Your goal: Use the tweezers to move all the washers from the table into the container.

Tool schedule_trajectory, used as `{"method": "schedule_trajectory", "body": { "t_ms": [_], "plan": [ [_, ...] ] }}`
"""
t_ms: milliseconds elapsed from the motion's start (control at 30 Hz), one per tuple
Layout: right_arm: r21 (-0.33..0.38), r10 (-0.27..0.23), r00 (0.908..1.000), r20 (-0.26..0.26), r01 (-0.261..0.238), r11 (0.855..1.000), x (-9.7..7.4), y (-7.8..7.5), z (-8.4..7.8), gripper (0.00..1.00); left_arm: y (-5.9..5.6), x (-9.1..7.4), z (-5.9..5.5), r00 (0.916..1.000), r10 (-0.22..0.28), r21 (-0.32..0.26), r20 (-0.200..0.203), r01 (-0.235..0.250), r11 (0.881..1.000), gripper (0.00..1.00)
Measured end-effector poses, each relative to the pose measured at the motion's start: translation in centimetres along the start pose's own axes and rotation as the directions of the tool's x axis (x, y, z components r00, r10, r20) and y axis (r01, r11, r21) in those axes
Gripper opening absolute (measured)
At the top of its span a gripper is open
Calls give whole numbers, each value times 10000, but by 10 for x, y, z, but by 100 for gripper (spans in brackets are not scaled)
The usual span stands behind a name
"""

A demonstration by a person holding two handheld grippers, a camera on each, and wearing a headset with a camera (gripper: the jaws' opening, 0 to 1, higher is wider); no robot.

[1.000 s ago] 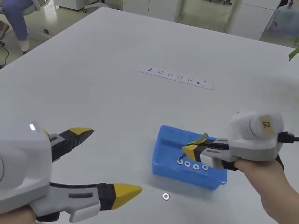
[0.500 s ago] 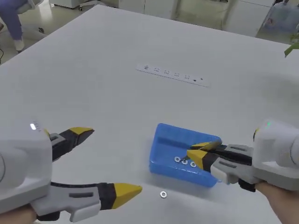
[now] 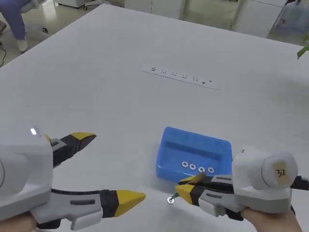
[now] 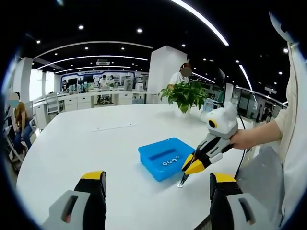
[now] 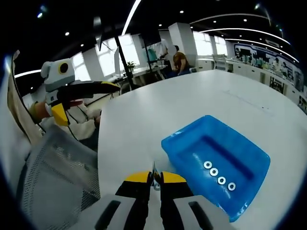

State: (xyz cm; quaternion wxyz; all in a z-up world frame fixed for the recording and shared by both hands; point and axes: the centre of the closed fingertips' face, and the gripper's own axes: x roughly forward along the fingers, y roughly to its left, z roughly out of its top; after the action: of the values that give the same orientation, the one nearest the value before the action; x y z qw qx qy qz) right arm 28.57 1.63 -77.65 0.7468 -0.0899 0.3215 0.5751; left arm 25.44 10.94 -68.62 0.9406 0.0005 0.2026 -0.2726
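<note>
White table (image 3: 96,72) is holding three things.
A blue container (image 3: 198,142) is sitting near one loose washer (image 3: 170,200); a flat marked strip (image 3: 181,77) is lying well behind them.

The left gripper (image 3: 116,166) and right gripper (image 3: 182,186) have pale grey bodies and black jaws tipped in yellow. The right one has a round white knob (image 3: 260,166) with a yellow disc marked 32, and a black cable (image 3: 301,180). The person wears a white short sleeve (image 4: 291,96).
</note>
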Motion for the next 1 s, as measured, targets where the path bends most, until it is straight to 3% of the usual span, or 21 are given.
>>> {"method": "schedule_trajectory", "body": {
  "t_ms": [400,533,700,900,1000],
  "plan": [
    [-362,138,9988,-479,-156,9992,4,5,-4,3,0,0,0,10000,21,2,25,-21,10000,91],
    [-989,79,9964,-844,-162,9950,5,8,-4,3,0,0,1,10000,30,-16,54,-30,10000,91],
    [-2026,8,9893,-1462,-308,9788,8,12,-7,3,1,-1,1,9999,58,-28,82,-58,10000,91],
    [-2497,23,9881,-1538,-411,9675,13,17,-5,3,0,-1,1,10000,39,-30,87,-39,10000,91],
    [-2167,70,9918,-1275,-348,9756,15,14,-4,3,0,-1,1,9999,37,-6,95,-37,10000,91]
  ]
}}
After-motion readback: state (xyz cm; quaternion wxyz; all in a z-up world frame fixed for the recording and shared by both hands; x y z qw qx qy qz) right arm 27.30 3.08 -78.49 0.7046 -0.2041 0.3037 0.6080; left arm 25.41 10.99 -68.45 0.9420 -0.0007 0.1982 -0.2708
